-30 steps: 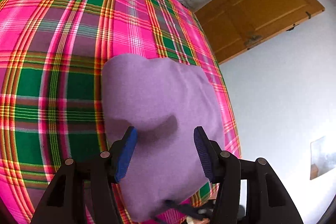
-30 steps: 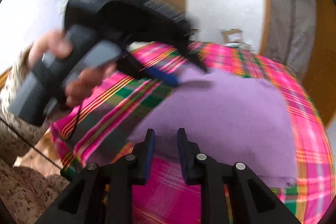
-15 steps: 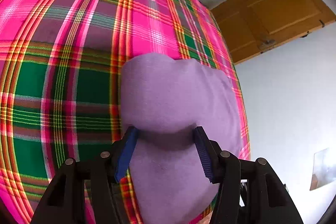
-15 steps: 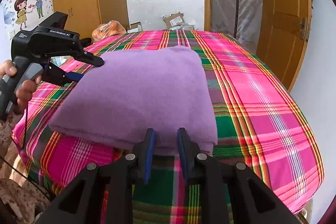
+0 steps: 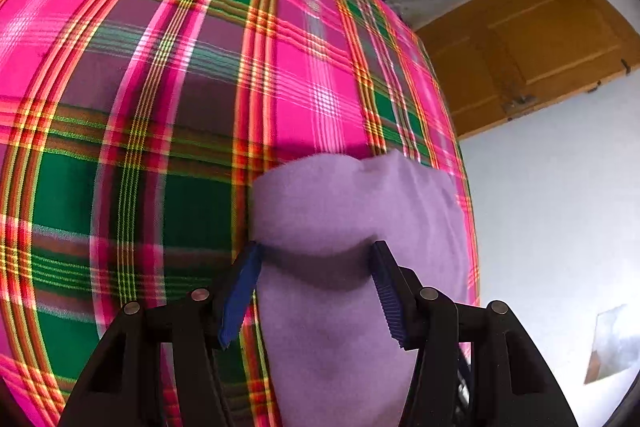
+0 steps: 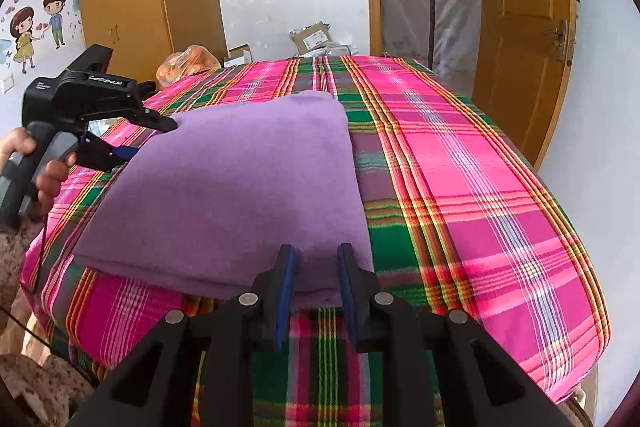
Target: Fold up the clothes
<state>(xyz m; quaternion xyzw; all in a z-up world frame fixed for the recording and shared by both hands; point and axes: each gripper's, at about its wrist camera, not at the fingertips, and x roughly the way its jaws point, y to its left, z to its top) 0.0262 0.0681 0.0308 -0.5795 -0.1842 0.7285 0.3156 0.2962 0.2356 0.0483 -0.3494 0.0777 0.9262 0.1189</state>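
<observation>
Left wrist view: the left gripper (image 5: 316,287) sits low over the near end of the purple folded garment (image 5: 352,211), jaws wide apart with the cloth bulging between them; whether the pads (image 5: 240,291) actually pinch it cannot be told, they look to straddle the fold with slack cloth between. Compared with a second earlier, the garment fills less of the view and sits lower, and more of the plaid bedspread (image 5: 160,107) shows beyond it, so the gripper has slid in along the edge and dipped a little. Half a second earlier the framing is nearly the same.

Right wrist view: the right gripper (image 6: 316,267) has its jaws narrow but with a clear gap, nothing pinched; the tips hover at the front edge of the garment (image 6: 240,187), just touching or just above, hard to say. The garment lies as a flat rectangle on the bedspread (image 6: 460,187), near the bed's front-left corner. A second earlier this view was blurred and swung close to the left gripper (image 6: 108,131) and the person's hand (image 6: 44,167); now it is steady and squared to the fold. The opening of both jaws is unchanged.

Judgement: folding looks essentially finished; both hands seem to be lining up to tidy or lift the stack.
</observation>
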